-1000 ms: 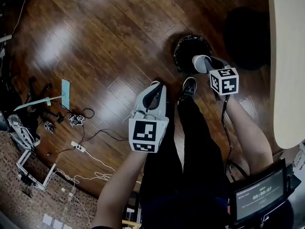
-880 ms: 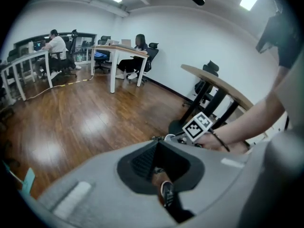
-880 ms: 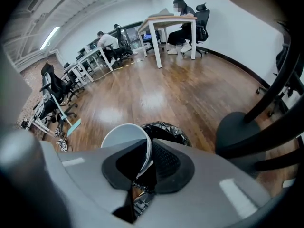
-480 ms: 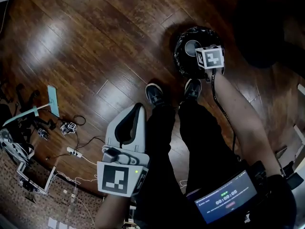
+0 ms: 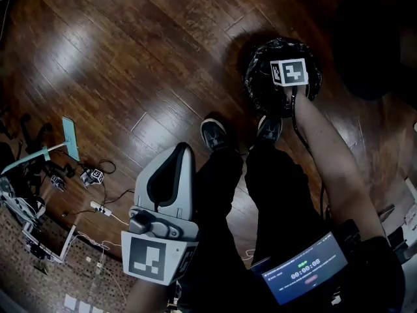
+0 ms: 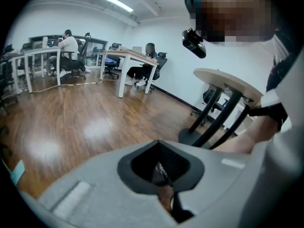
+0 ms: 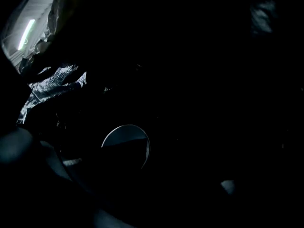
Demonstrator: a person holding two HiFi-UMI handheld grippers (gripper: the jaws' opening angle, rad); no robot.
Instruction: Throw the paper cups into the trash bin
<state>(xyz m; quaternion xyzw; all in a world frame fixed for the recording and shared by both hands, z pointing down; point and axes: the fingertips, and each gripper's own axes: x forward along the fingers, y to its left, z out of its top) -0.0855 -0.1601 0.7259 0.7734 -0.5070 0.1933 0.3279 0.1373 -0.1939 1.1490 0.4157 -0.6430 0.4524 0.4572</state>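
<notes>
Head view: right tongs (image 5: 288, 74) pointed steeply down into bin (image 5: 260, 93) on floor (image 5: 130, 57), marker cube over its mouth. Probably held that low so cup would land inside rather than bounce out. Left tongs (image 5: 183, 152) hung beside thigh, tips together, empty, clear of the work.

Left gripper view: tips met, nothing between them; aimed across room, idle.

Right gripper view: near black, inside bin. Crumpled liner (image 7: 57, 80) at upper left. Cup (image 7: 122, 136) seen mouth-on, within bin. Tongs lost in dark; gripping cup or not, could not tell.
</notes>
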